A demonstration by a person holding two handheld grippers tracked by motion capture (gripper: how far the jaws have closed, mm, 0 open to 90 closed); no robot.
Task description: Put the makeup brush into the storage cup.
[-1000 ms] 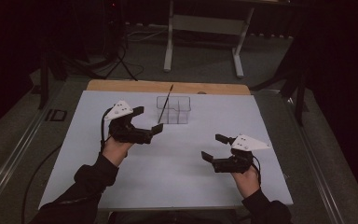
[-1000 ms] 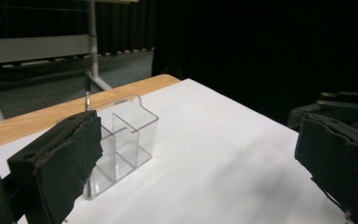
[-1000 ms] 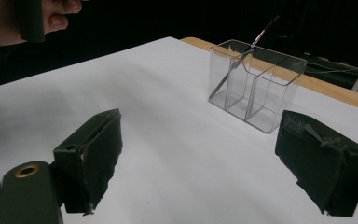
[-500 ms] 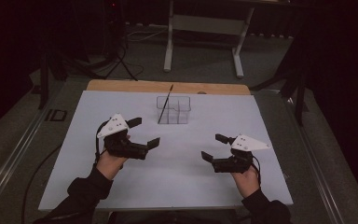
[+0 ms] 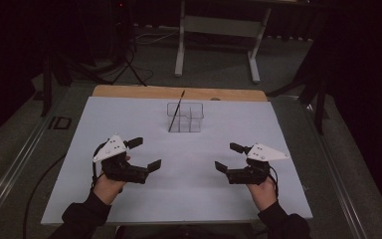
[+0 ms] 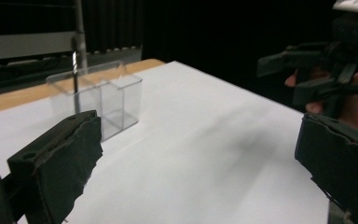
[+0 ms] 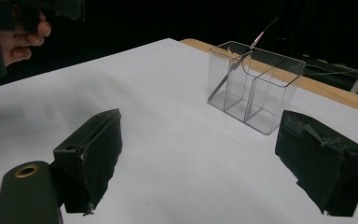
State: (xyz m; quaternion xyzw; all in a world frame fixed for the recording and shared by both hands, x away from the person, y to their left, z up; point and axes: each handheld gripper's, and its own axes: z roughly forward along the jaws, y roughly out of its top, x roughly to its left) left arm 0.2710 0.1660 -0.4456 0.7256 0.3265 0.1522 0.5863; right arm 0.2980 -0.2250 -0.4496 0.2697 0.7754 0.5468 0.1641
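A clear plastic box with several compartments stands at the back middle of the white table top. A thin dark stick leans in its left compartment. My left gripper hovers open at the near left, empty. My right gripper is open and empty at the near right. The two point inward at each other. In the left gripper view the gripper faces the box and stick. In the right gripper view the gripper faces the box and stick.
A wooden table edge shows behind the white sheet. White frame legs and cables lie on the dark floor beyond. The other gripper appears at the right of the left gripper view.
My left gripper has drawn back from near the box toward the near edge. The right gripper has stayed in place.
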